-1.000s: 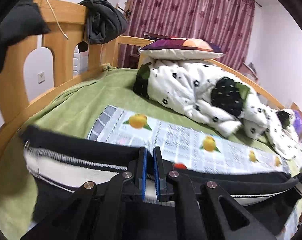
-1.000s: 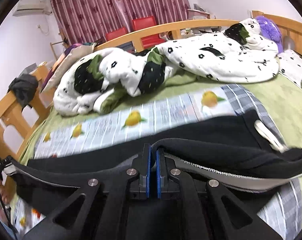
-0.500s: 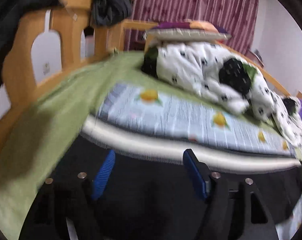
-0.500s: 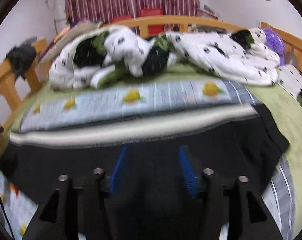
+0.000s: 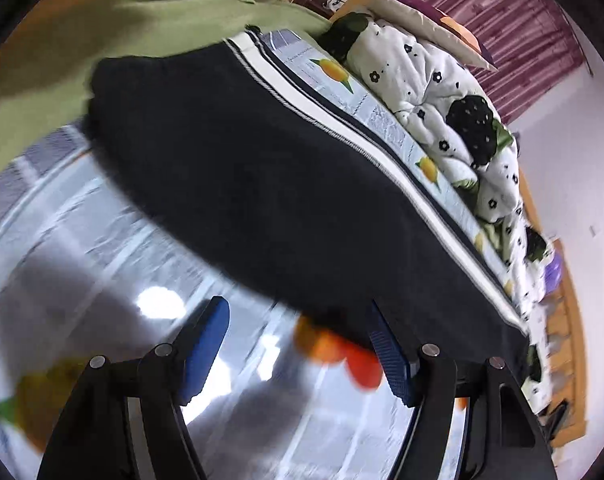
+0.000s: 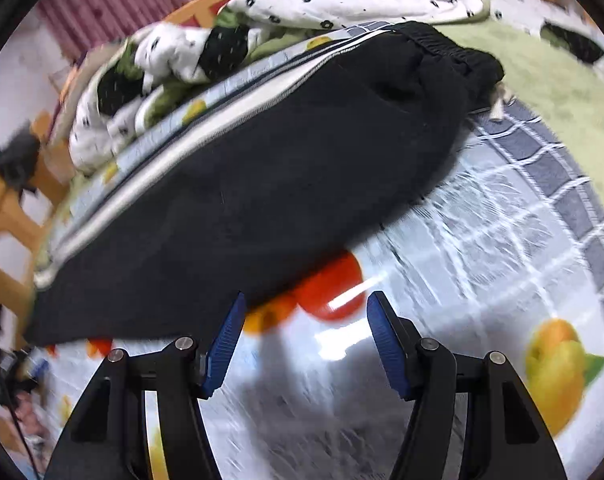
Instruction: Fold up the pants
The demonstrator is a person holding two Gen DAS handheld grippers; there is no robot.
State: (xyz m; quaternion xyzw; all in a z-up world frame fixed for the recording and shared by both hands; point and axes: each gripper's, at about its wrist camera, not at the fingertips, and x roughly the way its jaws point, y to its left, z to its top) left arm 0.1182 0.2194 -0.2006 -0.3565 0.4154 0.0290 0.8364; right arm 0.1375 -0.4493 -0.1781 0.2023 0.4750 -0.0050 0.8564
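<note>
pants [image 5: 286, 184] lie flat on the mat [image 5: 102, 280] on the bed [image 5: 30, 92] | quilt [image 5: 441, 92] on the bed's far side, beyond pants; pillow [image 5: 433, 24] behind quilt | both claws near, before pants' near edge

Right gripper [image 6: 303, 344] jaws spread, empty, above fruit-print mat [image 6: 501, 280]; black pants [image 6: 262, 184] lie flat just beyond.

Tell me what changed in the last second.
Both tongs, left and right, let go of the black pants, opened wide and pulled back off them. The pants now lie folded lengthwise on the fruit-print mat. The white quilt stayed put.
</note>
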